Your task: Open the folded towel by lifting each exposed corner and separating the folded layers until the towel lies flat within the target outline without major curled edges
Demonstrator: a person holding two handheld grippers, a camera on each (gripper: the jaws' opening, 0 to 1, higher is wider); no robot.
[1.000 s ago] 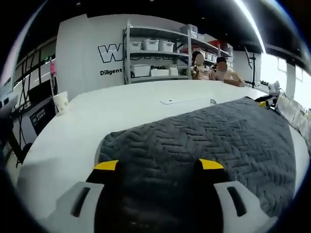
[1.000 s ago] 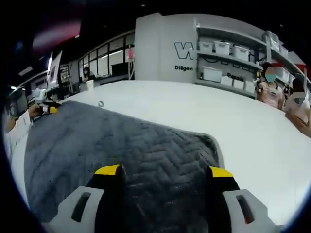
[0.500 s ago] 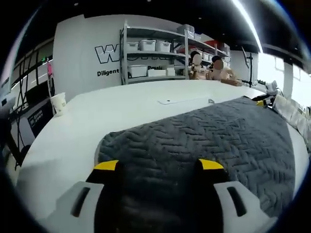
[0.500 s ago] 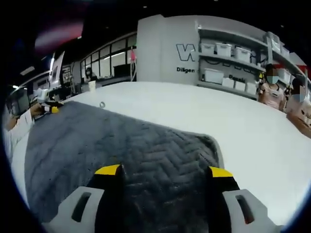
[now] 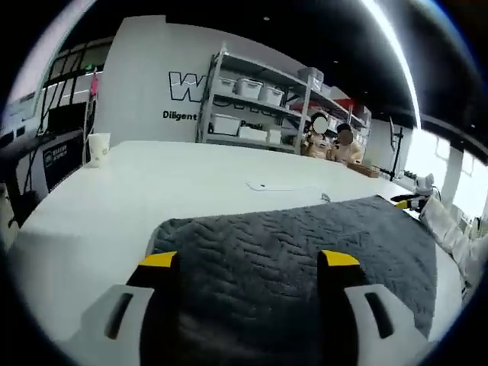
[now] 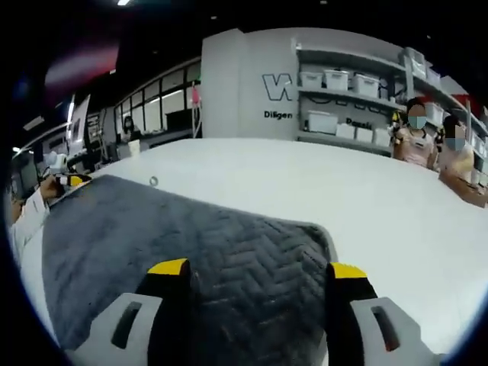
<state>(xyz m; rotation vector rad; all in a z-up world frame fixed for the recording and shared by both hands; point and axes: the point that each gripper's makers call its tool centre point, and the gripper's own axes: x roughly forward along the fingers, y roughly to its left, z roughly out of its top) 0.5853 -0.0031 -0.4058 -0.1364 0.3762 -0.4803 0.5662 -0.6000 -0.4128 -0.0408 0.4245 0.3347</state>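
Tongs spread on both sides, left tongs (image 5: 248, 263) and right tongs (image 6: 255, 271) straddling near corners of my grey towel (image 5: 305, 236) on the white desk (image 5: 114, 191), gripping nothing, ready to flatten edges.

Bright ceiling strip light (image 5: 393, 53) glares off the white table (image 5: 114, 191); straight lines bow toward both views' edges, and the near jaws look soft.
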